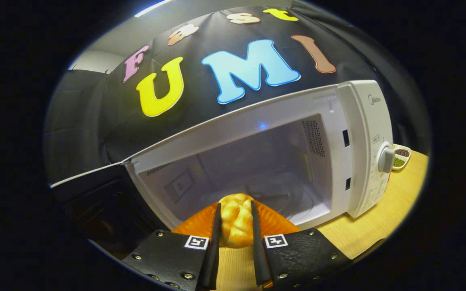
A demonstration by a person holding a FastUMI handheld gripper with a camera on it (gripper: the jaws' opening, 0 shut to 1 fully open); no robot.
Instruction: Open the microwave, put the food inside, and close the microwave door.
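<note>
A white microwave (362, 133) stands on the wooden table with its door (91, 190) swung wide open to the left. Its pale cavity (249, 169) lies straight ahead of me. My gripper (236, 208) is shut on a yellow bun-shaped piece of food (236, 220), both fingers pressing its sides. The food sits over an orange ridged plate (273, 220) just in front of the cavity's lower lip. Whether the food rests on the plate or hangs just above it I cannot tell.
A small white dish (401, 157) with dark and green grains sits on the wooden table (382, 218) behind the microwave's right side. The microwave's control knob (386, 159) faces right of the cavity. The open door edge juts out at the left.
</note>
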